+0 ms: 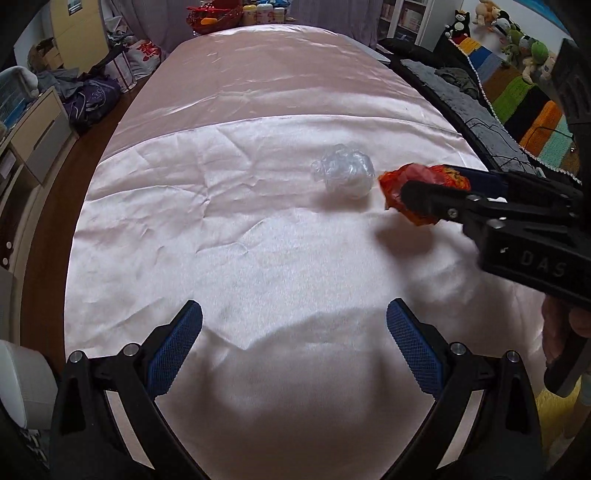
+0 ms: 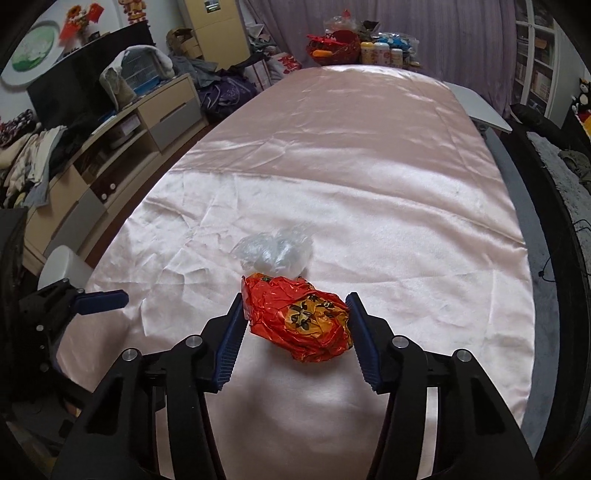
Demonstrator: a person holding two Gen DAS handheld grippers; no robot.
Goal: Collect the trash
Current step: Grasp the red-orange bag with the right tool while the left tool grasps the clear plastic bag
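Right claw [image 2: 297, 325] clenched around a crumpled orange wrapper [image 2: 301, 321] on the pink-clothed counter [image 2: 369, 184]; a clear plastic wad [image 2: 275, 251] lies just beyond. Left claw [image 1: 293, 343] hangs spread and empty nearby.

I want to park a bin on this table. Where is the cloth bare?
Bare: the pink cloth left of the clear plastic wad, and the far half up to the red basket. Crowded: the wad and the orange wrapper between the right gripper pads.
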